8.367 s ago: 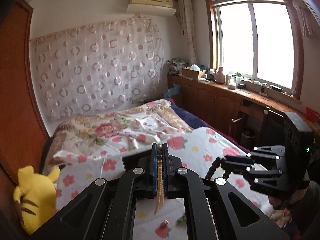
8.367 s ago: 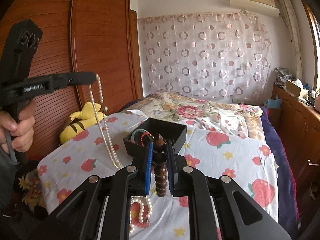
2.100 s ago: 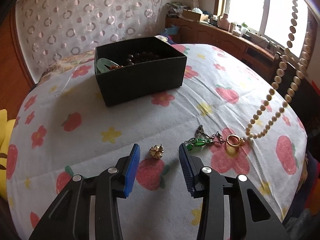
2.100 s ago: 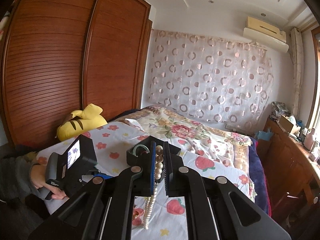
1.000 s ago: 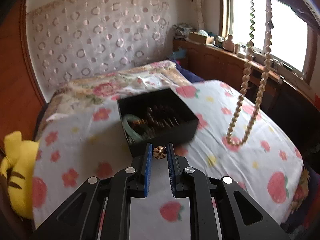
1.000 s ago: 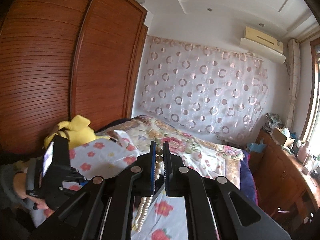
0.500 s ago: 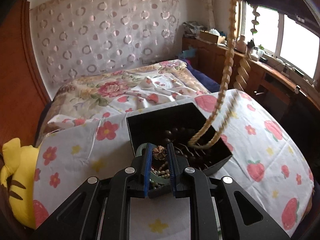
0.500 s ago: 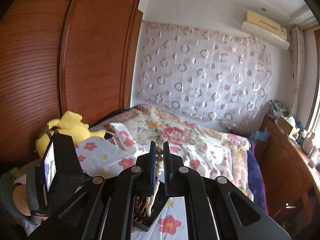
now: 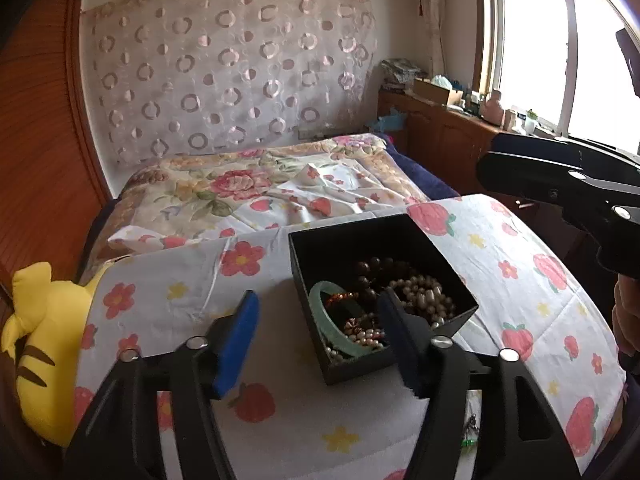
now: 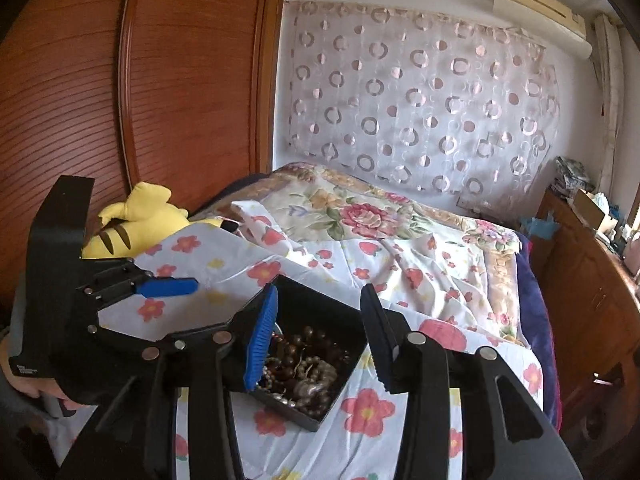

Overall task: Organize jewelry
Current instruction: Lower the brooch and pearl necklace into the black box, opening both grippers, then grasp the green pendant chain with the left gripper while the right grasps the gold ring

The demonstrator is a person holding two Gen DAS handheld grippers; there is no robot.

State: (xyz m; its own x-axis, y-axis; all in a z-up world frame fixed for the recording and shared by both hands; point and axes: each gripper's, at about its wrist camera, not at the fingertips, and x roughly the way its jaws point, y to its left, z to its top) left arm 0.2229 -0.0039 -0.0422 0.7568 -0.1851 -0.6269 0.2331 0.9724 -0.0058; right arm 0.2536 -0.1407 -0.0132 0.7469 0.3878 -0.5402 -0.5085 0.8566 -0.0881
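A black open box [image 9: 356,240] stands on the flowered cloth and shows in the right wrist view [image 10: 344,384] too. Inside lie a green bangle [image 9: 320,312], dark wooden beads [image 9: 376,270], a pearl necklace [image 9: 424,296] and a small gold flower piece [image 9: 354,323]. My left gripper [image 9: 318,340] is open and empty just above the box's near left corner. My right gripper [image 10: 320,332] is open and empty above the box; it also shows at the right of the left wrist view [image 9: 560,184]. A small green-and-chain piece [image 9: 470,434] lies on the cloth, partly hidden by my left gripper.
A yellow striped plush toy [image 9: 36,344] lies at the cloth's left edge. Behind the box is a bed with a floral quilt [image 9: 256,184]. A wooden wardrobe [image 10: 160,100] stands left, a low wooden cabinet [image 9: 440,136] under the window at right.
Both grippers have opened. The pearl necklace dropped from my right gripper into the box, and the gold flower piece dropped from my left gripper into it.
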